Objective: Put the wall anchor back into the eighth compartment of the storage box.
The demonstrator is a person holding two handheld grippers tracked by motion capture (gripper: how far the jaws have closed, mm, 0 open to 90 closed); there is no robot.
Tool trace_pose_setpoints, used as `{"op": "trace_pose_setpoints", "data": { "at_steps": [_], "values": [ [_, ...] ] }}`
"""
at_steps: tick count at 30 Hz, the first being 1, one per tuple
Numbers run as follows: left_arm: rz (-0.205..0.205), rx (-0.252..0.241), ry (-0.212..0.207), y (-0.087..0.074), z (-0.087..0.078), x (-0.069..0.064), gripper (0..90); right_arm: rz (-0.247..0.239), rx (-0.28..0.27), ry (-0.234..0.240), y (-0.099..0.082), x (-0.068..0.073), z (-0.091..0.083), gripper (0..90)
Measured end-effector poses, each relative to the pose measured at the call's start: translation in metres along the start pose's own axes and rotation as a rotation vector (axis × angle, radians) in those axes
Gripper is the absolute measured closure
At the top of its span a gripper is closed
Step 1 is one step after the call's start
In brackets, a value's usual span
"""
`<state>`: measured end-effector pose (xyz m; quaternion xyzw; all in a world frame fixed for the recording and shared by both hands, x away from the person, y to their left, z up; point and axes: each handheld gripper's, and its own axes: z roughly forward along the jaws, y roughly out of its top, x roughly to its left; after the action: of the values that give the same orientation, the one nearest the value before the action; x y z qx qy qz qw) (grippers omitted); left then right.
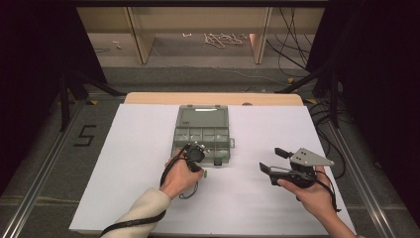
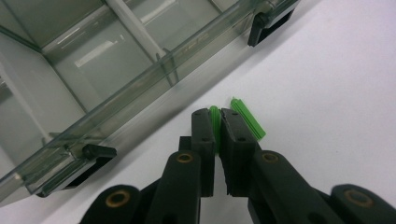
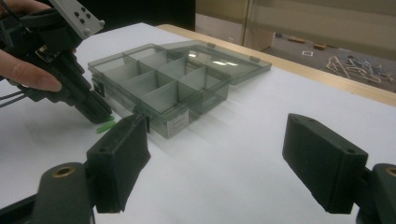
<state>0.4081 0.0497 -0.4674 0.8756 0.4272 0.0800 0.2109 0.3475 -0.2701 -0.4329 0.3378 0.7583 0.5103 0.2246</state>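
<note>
The left gripper (image 2: 218, 122) is pinching one green plug (image 2: 215, 126) between its fingers; another plug (image 2: 248, 117) is lying just beside, near the box (image 2: 140, 81). The right gripper (image 3: 233, 154) fingers are standing spread.

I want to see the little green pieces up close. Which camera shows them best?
The left gripper view: the green pieces sit big and sharp, one pinched in the left gripper, one beside it. The right gripper view shows a small green bit on the table. The high view shows just a speck.

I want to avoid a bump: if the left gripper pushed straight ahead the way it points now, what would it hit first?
Probably the near wall of the compartment box, just beyond the left gripper, which is shut on a green plug.
</note>
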Motion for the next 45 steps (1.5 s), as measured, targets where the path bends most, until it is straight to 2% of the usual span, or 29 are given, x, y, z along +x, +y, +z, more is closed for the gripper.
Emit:
{"op": "trace_pose_setpoints", "data": {
  "at_steps": [10, 19, 21, 25, 27, 29, 31, 32, 38, 39, 45],
  "values": [
    [-0.004, -0.01, -0.004, -0.001, -0.003, 0.002, 85.0, -0.015, -0.014, -0.01, 0.0, -0.001, 0.0, 23.0],
    [0.006, -0.072, -0.003, 0.003, -0.02, 0.002, 85.0, -0.014, -0.023, -0.016, 0.0, -0.001, 0.0, 22.9],
    [0.008, -0.082, -0.007, 0.004, -0.024, 0.002, 85.0, -0.015, 0.0, -0.019, 0.001, -0.001, -0.002, 22.9],
    [0.012, -0.103, -0.003, 0.005, -0.027, 0.001, 85.0, -0.019, 0.002, -0.02, 0.001, -0.001, -0.002, 22.9],
    [0.007, -0.146, 0.003, 0.004, -0.026, -0.001, 85.0, -0.015, -0.023, -0.016, 0.0, -0.001, 0.0, 22.9],
    [0.014, -0.126, -0.006, 0.006, -0.03, -0.001, 85.0, -0.019, 0.001, -0.021, 0.001, -0.001, -0.002, 22.9],
    [0.014, -0.162, 0.004, 0.006, -0.031, -0.002, 85.0, -0.017, -0.001, -0.019, 0.001, -0.001, -0.002, 22.9],
    [0.019, -0.167, 0.007, 0.007, -0.032, -0.003, 85.0, -0.016, -0.025, -0.017, 0.0, -0.001, 0.0, 22.9],
    [0.028, -0.194, 0.013, 0.01, -0.039, -0.004, 85.0, -0.022, -0.02, -0.016, 0.001, -0.001, 0.0, 23.1],
    [0.023, -0.2, 0.012, 0.011, -0.04, -0.005, 85.0, -0.018, -0.036, -0.014, 0.0, -0.001, 0.001, 23.1],
    [0.026, -0.215, 0.013, 0.016, -0.045, -0.006, 85.0, -0.022, -0.021, -0.018, 0.0, -0.001, 0.0, 23.1]
  ]
}}
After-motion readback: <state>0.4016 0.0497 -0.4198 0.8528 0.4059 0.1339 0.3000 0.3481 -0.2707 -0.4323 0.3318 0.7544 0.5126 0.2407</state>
